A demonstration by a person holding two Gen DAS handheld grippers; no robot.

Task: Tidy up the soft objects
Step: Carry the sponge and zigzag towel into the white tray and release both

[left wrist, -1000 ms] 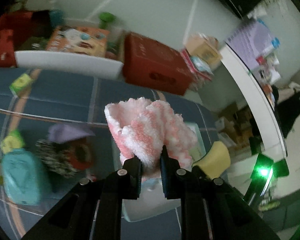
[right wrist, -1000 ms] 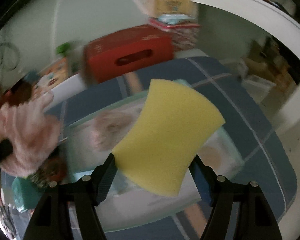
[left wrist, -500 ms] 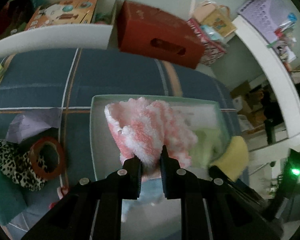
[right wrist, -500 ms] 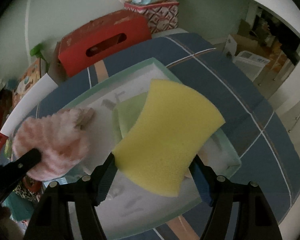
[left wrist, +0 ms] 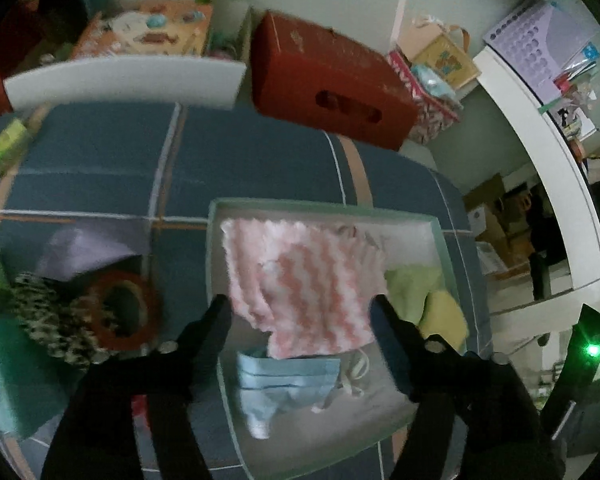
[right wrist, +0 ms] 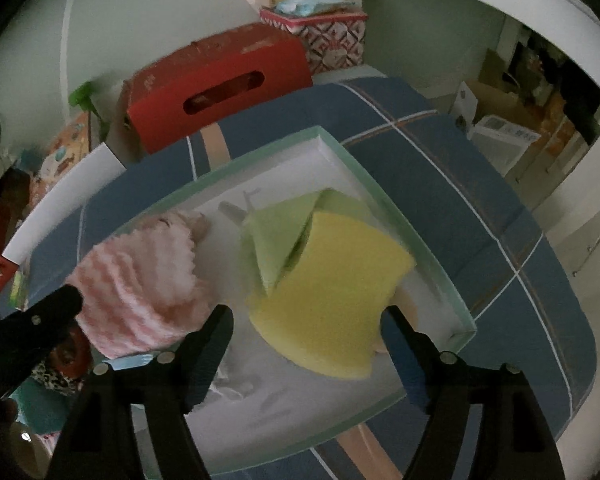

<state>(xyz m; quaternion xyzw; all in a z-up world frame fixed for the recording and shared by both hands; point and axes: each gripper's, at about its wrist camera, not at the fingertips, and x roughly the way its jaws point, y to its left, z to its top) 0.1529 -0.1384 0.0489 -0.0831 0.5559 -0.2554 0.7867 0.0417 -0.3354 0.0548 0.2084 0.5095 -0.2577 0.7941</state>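
— Pink striped fleece cloth (left wrist: 304, 280) at frame centre, inside the shallow tray (left wrist: 440, 240): let go there on purpose? Left gripper (left wrist: 300, 308) opening, pads clear of it.

— Likely, for sorting. Further right, yellow sponge (right wrist: 332, 300) over the tray's right half; right gripper (right wrist: 306, 318) opening too, apparently gripping nothing.

Left wrist view – close, steeply down into white box (left wrist: 216, 248) from its left side. Right wrist view – same box (right wrist: 400, 216), steeply down. Shared: pink towel (left wrist: 300, 280) (right wrist: 140, 280), red carton (left wrist: 328, 88) (right wrist: 220, 76).
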